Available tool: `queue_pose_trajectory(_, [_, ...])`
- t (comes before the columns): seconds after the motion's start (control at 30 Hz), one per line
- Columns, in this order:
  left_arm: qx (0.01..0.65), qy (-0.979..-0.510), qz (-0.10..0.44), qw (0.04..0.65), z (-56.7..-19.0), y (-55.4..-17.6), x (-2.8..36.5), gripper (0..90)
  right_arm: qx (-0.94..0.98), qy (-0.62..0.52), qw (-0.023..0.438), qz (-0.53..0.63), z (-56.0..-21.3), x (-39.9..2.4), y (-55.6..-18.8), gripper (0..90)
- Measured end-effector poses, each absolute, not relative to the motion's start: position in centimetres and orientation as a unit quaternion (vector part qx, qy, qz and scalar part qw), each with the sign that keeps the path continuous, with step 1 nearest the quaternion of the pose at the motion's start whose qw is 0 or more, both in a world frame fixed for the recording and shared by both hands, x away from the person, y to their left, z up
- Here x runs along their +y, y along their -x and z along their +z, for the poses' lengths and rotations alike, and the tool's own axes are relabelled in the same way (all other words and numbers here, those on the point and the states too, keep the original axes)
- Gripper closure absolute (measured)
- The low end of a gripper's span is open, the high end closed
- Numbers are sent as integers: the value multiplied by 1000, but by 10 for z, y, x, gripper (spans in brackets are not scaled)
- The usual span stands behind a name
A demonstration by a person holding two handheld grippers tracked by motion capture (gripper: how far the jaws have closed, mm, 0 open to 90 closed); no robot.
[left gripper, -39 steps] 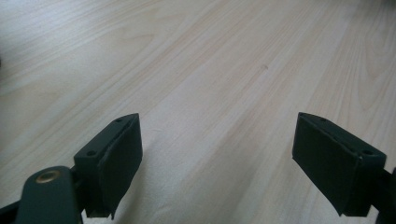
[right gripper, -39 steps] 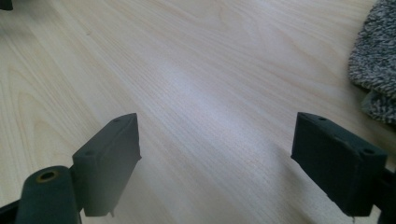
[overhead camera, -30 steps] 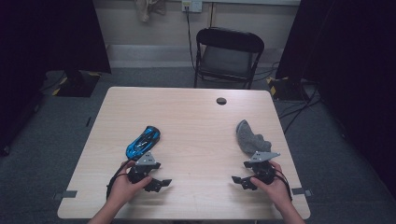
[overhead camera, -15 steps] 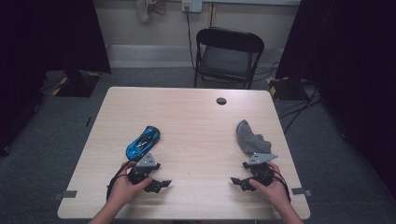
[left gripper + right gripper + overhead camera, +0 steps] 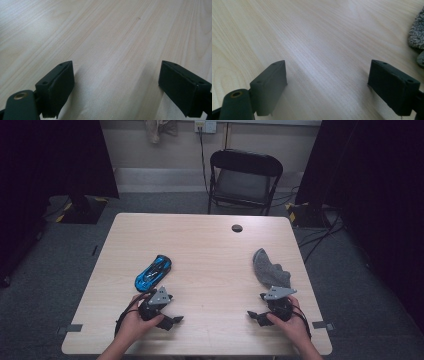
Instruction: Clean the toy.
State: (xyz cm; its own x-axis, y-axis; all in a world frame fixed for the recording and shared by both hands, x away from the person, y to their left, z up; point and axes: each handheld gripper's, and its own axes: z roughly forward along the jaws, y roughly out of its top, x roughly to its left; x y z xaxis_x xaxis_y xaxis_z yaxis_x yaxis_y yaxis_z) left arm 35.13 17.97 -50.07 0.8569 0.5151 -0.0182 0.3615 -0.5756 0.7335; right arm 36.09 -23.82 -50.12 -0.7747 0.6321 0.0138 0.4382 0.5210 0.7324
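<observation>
Left gripper [image 5: 172, 319], near table edge: jaws spread wide over bare wood, nothing held; blue toy car [image 5: 153, 271] lies just beyond it, apart, likely placed within easy reach of that hand. Right gripper [image 5: 256, 314], mirrored at the near right: jaws equally wide and empty, with the crumpled grey sock [image 5: 270, 271] just ahead. Both rest low on the light wooden table [image 5: 210, 245], seemingly a ready stance.
</observation>
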Motion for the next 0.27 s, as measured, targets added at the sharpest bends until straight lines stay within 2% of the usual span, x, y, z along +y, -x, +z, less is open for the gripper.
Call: queue_pose_trajectory(0.27, [250,-882,100,388,-501,-351,180,124,863,-310,127,379,-501,-238,-361,144])
